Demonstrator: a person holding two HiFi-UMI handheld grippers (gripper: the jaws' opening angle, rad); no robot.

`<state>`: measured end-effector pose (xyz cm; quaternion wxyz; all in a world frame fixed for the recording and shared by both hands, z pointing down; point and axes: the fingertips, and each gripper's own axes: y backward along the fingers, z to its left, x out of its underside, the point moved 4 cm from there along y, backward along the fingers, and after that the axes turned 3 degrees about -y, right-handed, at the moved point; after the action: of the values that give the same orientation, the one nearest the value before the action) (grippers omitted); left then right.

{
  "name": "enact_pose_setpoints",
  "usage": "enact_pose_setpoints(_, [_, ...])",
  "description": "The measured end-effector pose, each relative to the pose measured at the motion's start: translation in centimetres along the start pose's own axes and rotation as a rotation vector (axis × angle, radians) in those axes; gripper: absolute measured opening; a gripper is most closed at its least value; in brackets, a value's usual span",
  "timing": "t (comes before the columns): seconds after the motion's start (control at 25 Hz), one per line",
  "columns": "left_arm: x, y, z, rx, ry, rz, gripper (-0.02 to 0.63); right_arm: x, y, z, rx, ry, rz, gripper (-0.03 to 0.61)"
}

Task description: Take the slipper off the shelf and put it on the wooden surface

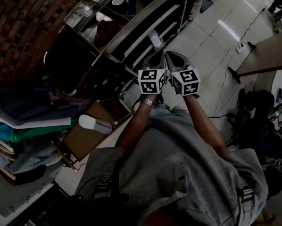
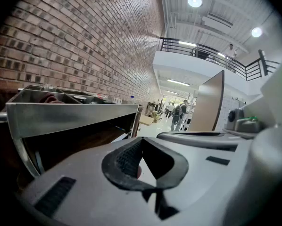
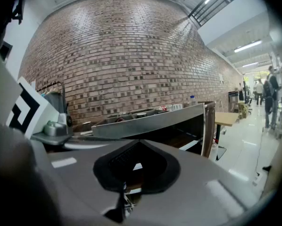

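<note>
Brick wall [image 1: 18, 27]: far left, behind everything.
Metal shelf [image 1: 131, 32]: against the wall, far side of the scene, tiers dark inside.
Wooden surface [image 1: 82, 142]: near left, below the shelf's end, beside a heap of clothes [image 1: 23, 126].
Left gripper [image 1: 156, 58]: jaws closed together, nothing between; aimed at the shelf, tipped slightly down.
Right gripper [image 1: 173, 58]: jaws closed together, empty; just beside the left one, same aim.
Slipper [image 1: 95, 124]: lying on the wooden surface, well apart from both grippers. Long axis left to right; pale rounded end left, greyer end right. Toe or heel: cannot tell.
</note>
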<state>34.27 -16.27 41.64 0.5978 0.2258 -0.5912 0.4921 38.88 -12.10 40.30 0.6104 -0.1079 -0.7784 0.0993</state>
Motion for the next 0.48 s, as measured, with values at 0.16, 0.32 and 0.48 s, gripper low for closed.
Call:
enact_pose_setpoints(0.16, [-1.6, -2.4, 1.8, 0.0, -0.011, 0.016, 0.003, -1.6, -2.6, -1.1, -0.007, -0.01, 0.003, 0.0])
enact_pose_setpoints(0.32, [-1.9, -4.5, 2.7, -0.01, -0.011, 0.028, 0.003, -1.6, -4.7, -2.9, 0.007, -0.035, 0.018, 0.0])
enact_pose_setpoints(0.48, [-1.9, -5.8, 3.5, -0.007, 0.008, 0.017, 0.003, -1.0, -6.7, -4.4, -0.031, -0.107, 0.031, 0.0])
